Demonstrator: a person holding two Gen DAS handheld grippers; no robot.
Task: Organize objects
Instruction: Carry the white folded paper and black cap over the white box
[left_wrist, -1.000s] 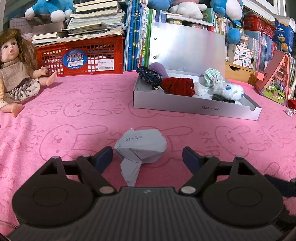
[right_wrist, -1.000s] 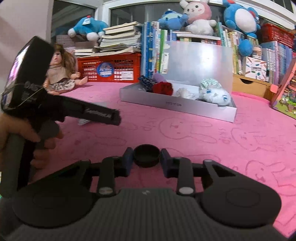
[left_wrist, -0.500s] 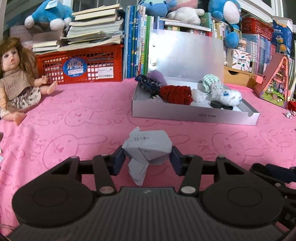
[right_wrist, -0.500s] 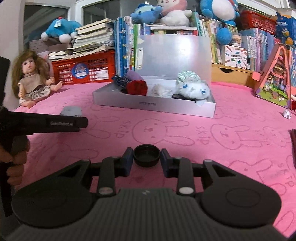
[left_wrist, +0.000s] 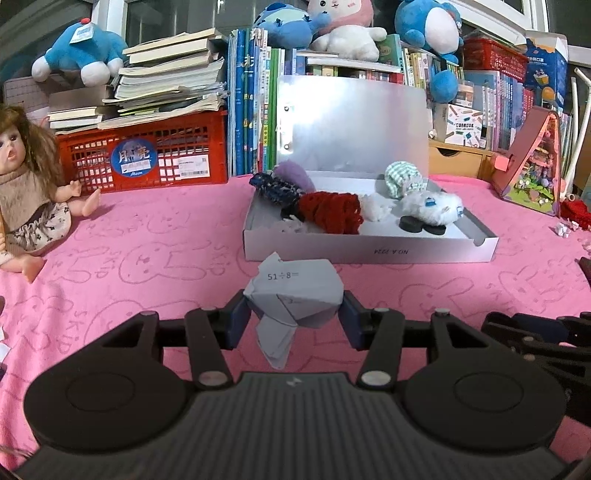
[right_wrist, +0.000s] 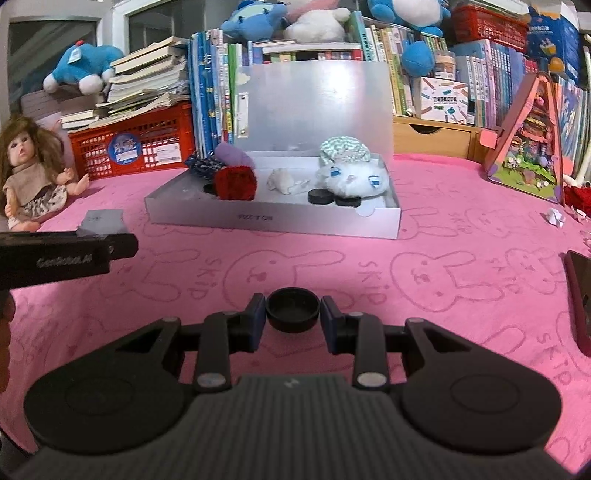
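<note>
Between the blue pads of the left gripper (left_wrist: 293, 314), a folded grey-white paper wad (left_wrist: 295, 295) is sitting clamped, both pads pressing its flanks. Its broad body is lying crosswise, long axis running pad to pad, while a narrower tail of paper is hanging down toward the camera. Printed sum "51÷8=" is facing up and reading upright on its top face. The wad is hanging in front of the silver box (left_wrist: 369, 251), near its front wall, above the pink cloth (left_wrist: 147, 280) that is covering the desk.

Over on the right, the right gripper (right_wrist: 293, 314) is holding a black bottle cap (right_wrist: 293, 308), pads closed against its rim on both sides. The cap is sitting with its hollow side up, round, so no long axis to note. It is floating over the pink cloth, well short of the box.

The box is standing open, lid upright at the back. Its front wall is carrying "NO.A-222A"-like lettering, upside down from here; exact characters are hard to settle. Inside: a red yarn bundle (left_wrist: 330, 212), a white fluffy toy (left_wrist: 432, 206), two more black caps (right_wrist: 319, 195).

The cloth is showing rabbit outlines and the word "SKIP" repeated. From the right wrist view, the left gripper's side arm is reading "GenRoboLAI", roughly. A red crate (left_wrist: 144, 158) with a round blue sticker is standing behind, a doll (left_wrist: 26, 192) sitting beside it.
</note>
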